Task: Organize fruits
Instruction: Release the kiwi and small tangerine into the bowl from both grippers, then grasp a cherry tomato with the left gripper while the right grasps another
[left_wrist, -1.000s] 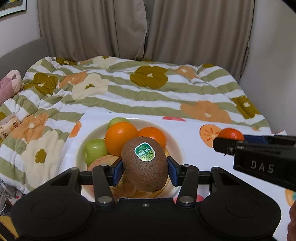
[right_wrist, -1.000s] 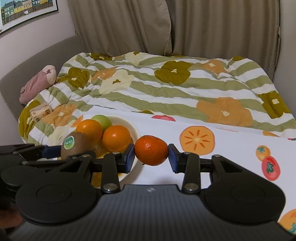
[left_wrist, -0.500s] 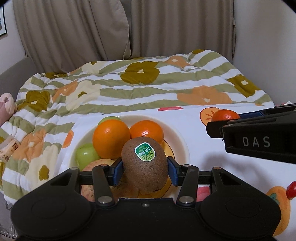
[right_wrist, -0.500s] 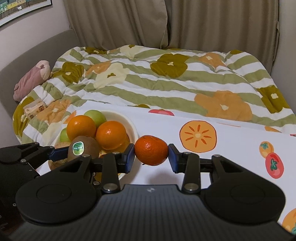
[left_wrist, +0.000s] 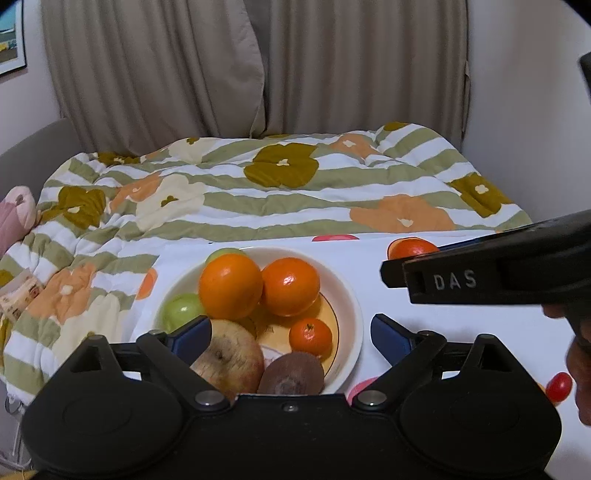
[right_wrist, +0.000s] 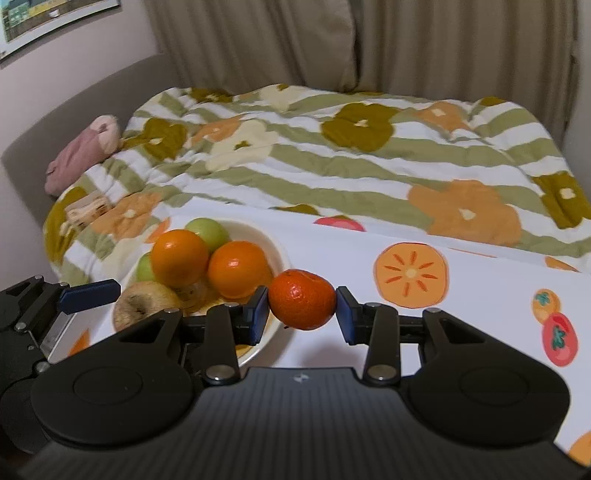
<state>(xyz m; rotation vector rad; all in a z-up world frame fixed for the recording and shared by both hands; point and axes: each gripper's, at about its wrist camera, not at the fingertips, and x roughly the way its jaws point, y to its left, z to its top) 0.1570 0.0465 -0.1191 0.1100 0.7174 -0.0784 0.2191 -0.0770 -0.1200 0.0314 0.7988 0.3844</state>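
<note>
A white bowl (left_wrist: 347, 295) with a yellow centre sits on a desk (left_wrist: 461, 332) covered in a white cloth printed with fruit. The left gripper (left_wrist: 291, 334) hovers over the near side of the bowl, its blue-padded fingers (left_wrist: 192, 334) opening wide, with nothing pressed between them. Below the gap, a brown kiwi (left_wrist: 291, 374) lies in the bowl at its near edge, touching a pale reddish apple (left_wrist: 227, 360) on its left. Behind them are a small mandarin (left_wrist: 310, 336), two large oranges (left_wrist: 231, 286) side by side, and two green apples (left_wrist: 181, 310) at the left and the back.

The right gripper (right_wrist: 302, 304) is just right of the bowl, above the cloth. Its fingers (right_wrist: 258, 314) are narrow, clamped on a deep-orange tangerine (right_wrist: 302, 303) held clear of the desk.

Beyond the desk lies a bed with a green-striped floral quilt (right_wrist: 351, 155), and beige curtains (left_wrist: 258, 66) hang behind it.
</note>
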